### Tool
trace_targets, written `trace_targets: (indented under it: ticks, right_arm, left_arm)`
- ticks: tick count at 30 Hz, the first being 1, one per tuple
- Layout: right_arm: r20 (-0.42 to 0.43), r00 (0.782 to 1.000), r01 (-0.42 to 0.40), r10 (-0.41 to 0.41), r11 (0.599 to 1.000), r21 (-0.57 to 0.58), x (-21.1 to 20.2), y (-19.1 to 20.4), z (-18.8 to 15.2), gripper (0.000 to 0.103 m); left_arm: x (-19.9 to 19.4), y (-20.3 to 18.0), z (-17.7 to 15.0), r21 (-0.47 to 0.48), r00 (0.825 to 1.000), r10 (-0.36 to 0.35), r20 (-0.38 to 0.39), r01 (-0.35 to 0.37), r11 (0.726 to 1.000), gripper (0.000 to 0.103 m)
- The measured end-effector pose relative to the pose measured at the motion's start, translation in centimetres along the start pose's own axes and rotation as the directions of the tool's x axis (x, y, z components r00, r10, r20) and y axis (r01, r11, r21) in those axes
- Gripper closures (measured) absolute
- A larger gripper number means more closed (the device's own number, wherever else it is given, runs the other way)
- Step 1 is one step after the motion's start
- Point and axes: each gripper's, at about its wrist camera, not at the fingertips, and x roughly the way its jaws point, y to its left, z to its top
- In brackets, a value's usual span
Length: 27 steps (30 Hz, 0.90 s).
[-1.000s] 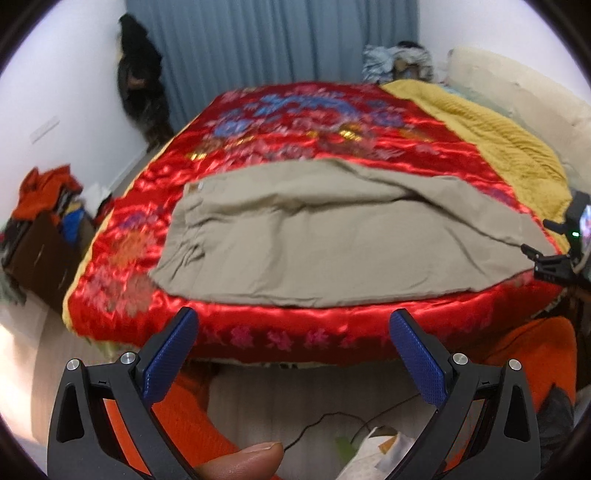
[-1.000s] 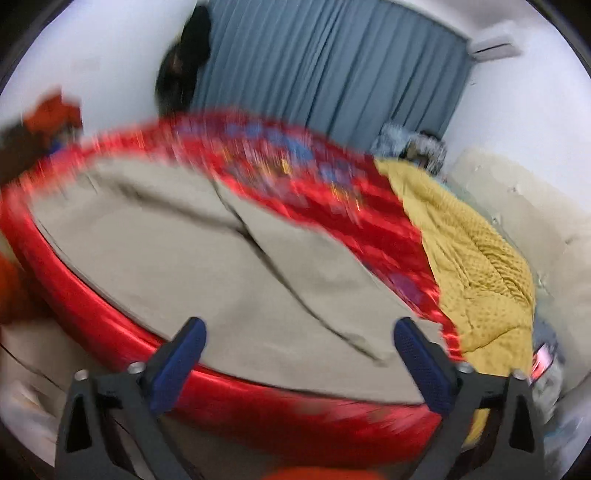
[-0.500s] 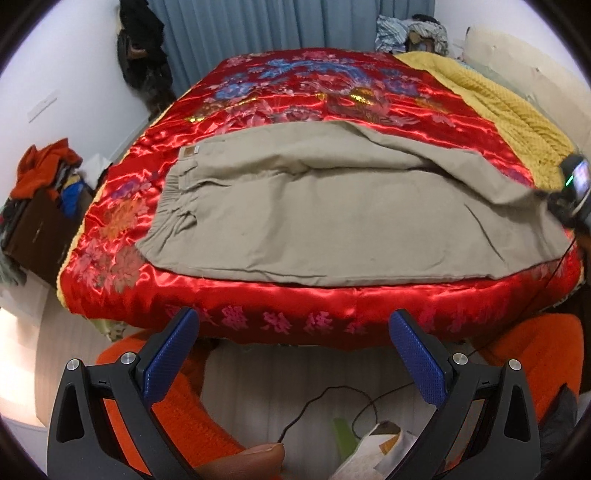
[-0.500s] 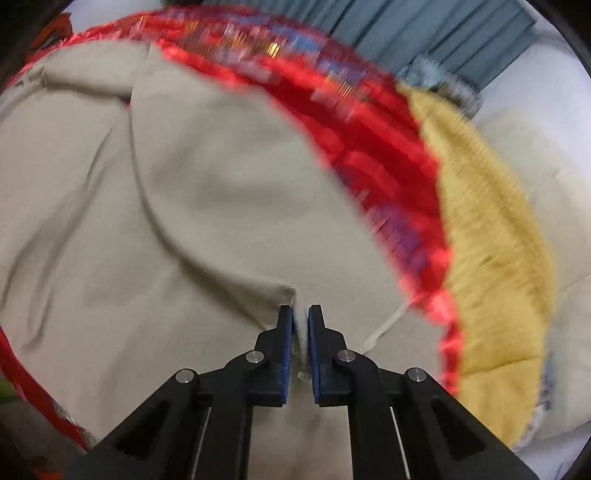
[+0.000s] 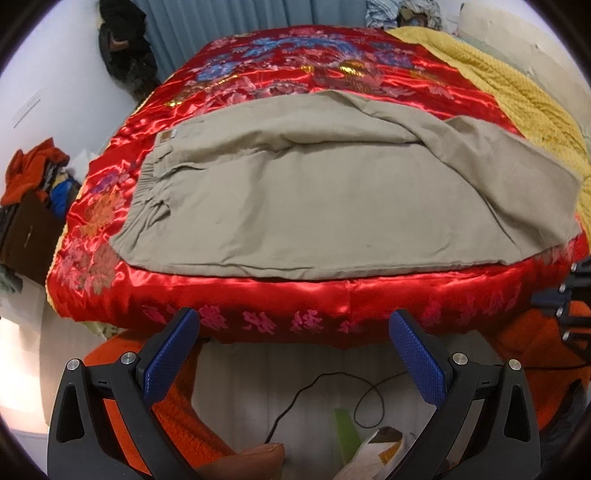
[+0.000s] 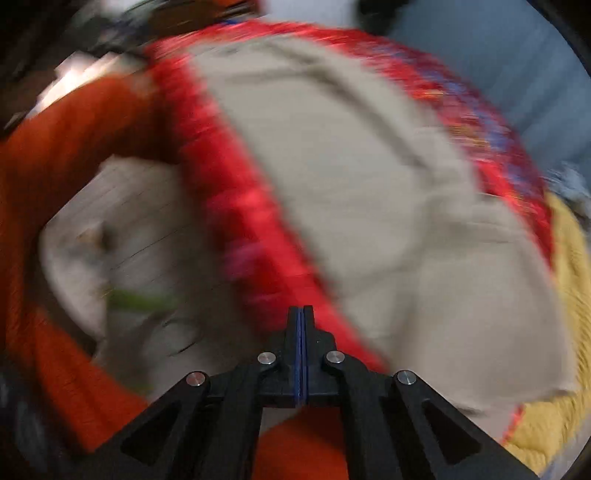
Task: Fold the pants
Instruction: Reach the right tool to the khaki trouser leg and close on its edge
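Khaki pants [image 5: 314,206] lie spread on the red satin bedcover [image 5: 295,70], waistband at the left, legs running right, one leg folded over the other. My left gripper [image 5: 295,354] is open and empty, below the bed's near edge, apart from the pants. In the blurred right wrist view my right gripper [image 6: 300,332] is shut with nothing between its pads, off the bed's edge beside the pants [image 6: 369,184]. Part of the right gripper [image 5: 572,306] shows at the right edge of the left wrist view.
A yellow knit blanket [image 5: 517,88] lies along the bed's right side. Orange cloth [image 5: 535,350] and a black cable [image 5: 332,391] lie on the floor below the bed. A clothes-piled dresser [image 5: 26,206] stands at left. Blue curtains [image 5: 229,18] hang behind.
My right gripper was shut on the pants' leg end half a second ago; now it is off the cloth and swings fast away from the bed. The top leg's end has shifted.
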Motion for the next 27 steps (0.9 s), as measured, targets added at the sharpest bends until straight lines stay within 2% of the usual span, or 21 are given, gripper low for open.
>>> trace_targets:
  ticks: [2,4,6,8,9,10,12,14,16,19,20,21,22,24,26,27]
  right_arm:
    - [0.031,0.999,0.008,-0.009,0.999,0.042,-0.7,-2.3,0.9,0.103]
    - [0.084,0.995,0.045,-0.059,0.987,0.153,-2.2,-8.0,1.3,0.103]
    - [0.119,0.981,0.124,-0.154,0.966,0.226,-3.7,-13.4,1.0,0.095]
    - [0.118,0.954,0.242,-0.276,0.940,0.238,-4.1,-16.8,-0.4,0.041]
    - [0.118,0.940,0.286,-0.321,0.927,0.242,-4.0,-17.8,-1.6,0.038]
    - [0.104,0.940,0.293,-0.326,0.924,0.245,-3.6,-18.0,-2.3,0.039]
    - [0.042,0.959,0.262,-0.282,0.929,0.261,-1.8,-18.2,-4.5,0.046]
    - [-0.001,0.970,0.236,-0.245,0.934,0.267,0.7,-16.7,-6.4,0.055]
    - [-0.049,0.961,0.274,-0.272,0.919,0.283,3.1,-16.0,-7.3,0.063]
    - [-0.046,0.945,0.316,-0.324,0.868,0.383,4.7,-17.4,-8.1,0.065]
    - [-0.072,0.942,0.330,-0.328,0.864,0.380,5.6,-17.8,-8.2,0.074]
    - [-0.115,0.933,0.358,-0.340,0.859,0.365,6.5,-18.4,-8.1,0.088]
    - [-0.123,0.914,0.405,-0.387,0.841,0.360,6.2,-19.1,-7.6,0.100]
    - [-0.071,0.863,0.476,-0.500,0.758,0.447,2.6,-20.5,-6.6,0.100]
    - [-0.025,0.823,0.497,-0.568,0.696,0.518,-1.1,-21.3,-5.5,0.100]
    - [-0.004,0.816,0.498,-0.578,0.699,0.514,-2.5,-21.1,-4.7,0.099]
  left_arm:
    - [0.2,-0.2,0.5,0.004,1.000,0.001,-0.002,-0.001,1.000,0.001]
    - [0.0,-0.2,1.0,0.003,1.000,0.004,0.012,-0.004,1.000,0.001]
    - [-0.3,-0.2,1.2,0.002,0.999,0.013,0.032,-0.013,1.000,0.001]
    - [-0.2,-0.2,1.3,0.000,0.999,0.021,0.037,-0.021,1.000,0.001]
    - [0.0,-0.2,1.1,-0.003,0.999,0.021,0.032,-0.021,1.000,0.001]
    - [0.4,-0.2,1.1,-0.006,1.000,0.018,0.024,-0.018,1.000,0.001]
    - [1.1,-0.4,1.0,-0.006,1.000,0.009,0.000,-0.009,1.000,0.001]
    - [2.0,-1.0,0.8,0.005,0.999,-0.002,-0.032,0.002,1.000,0.001]
    - [2.3,-1.5,0.8,0.017,0.999,-0.014,-0.048,0.015,1.000,0.001]
    - [1.6,-2.4,0.9,0.043,0.999,-0.018,-0.033,0.020,0.999,0.001]
    - [1.3,-2.5,1.0,0.048,1.000,-0.014,-0.023,0.015,0.999,0.001]
    - [0.8,-2.4,1.1,0.049,1.000,-0.009,-0.009,0.010,0.999,0.001]
    - [0.4,-2.2,1.1,0.045,1.000,-0.003,0.008,0.003,0.999,0.001]
    - [0.2,-1.7,1.1,0.034,0.999,0.017,0.029,-0.018,0.999,0.001]
    - [0.9,-1.3,1.0,0.022,0.999,0.034,0.017,-0.034,0.999,0.001]
    - [1.5,-1.1,1.0,0.017,0.999,0.033,-0.001,-0.033,0.999,0.001]
